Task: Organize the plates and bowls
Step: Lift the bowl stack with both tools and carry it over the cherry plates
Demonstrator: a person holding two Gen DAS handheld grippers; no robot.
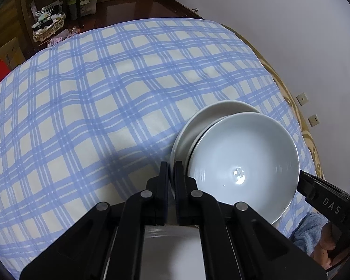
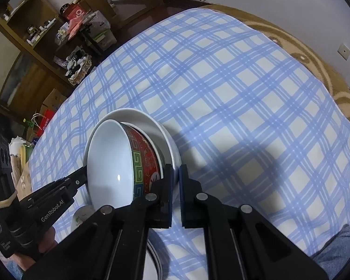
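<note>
Matte black left gripper and right gripper — silver rivets on linkages, blue pads, white "DAS" and "GenRobot.AI" lettering — bare skin, blue sleeve.

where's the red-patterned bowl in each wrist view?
Left wrist: bowl lower right, only its white inside showing, over the white plate.
Right wrist: bowl left of centre, red patterned outside facing right.
Shared landmark: the blue plaid cloth.

Checked tablecloth: I see open passage left and far; bowl on plates blocks near right.
</note>
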